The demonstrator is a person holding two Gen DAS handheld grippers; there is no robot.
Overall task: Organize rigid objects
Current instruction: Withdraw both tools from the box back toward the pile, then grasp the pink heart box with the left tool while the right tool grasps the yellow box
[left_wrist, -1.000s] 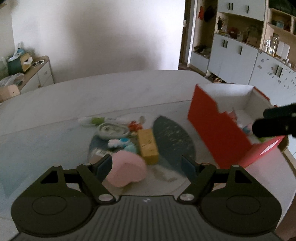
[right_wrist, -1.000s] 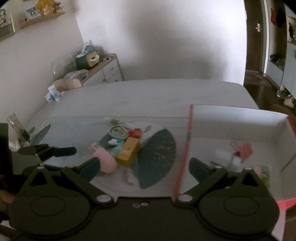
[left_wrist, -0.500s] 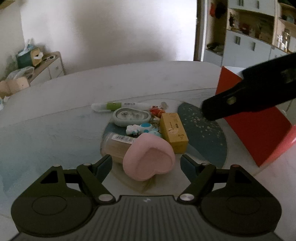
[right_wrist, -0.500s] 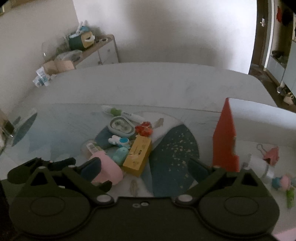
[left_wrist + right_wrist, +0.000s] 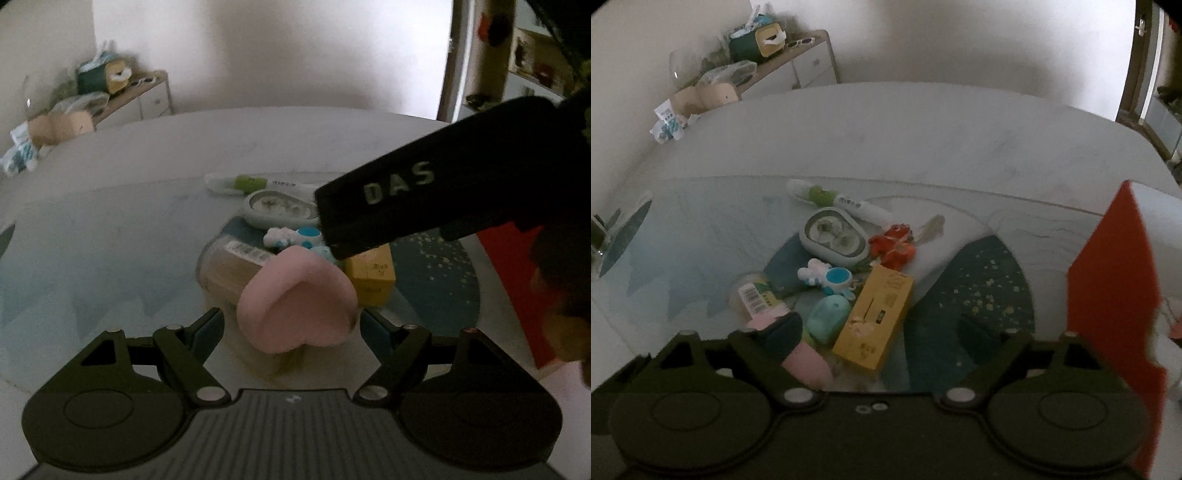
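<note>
The left gripper (image 5: pixel 291 326) is hanging spread wide around the pink heart-shaped box (image 5: pixel 295 299), which is lying at the near edge of the pile with its point toward that gripper, neither pad pressing it; the right gripper (image 5: pixel 882 332) is closing its jaws with only the yellow oblong carton (image 5: pixel 877 315) between them, its long axis running away from the fingers. The right view is showing the red-walled box (image 5: pixel 1108 280) beyond, while the left view has the carton half hidden behind the right gripper's black body
</note>
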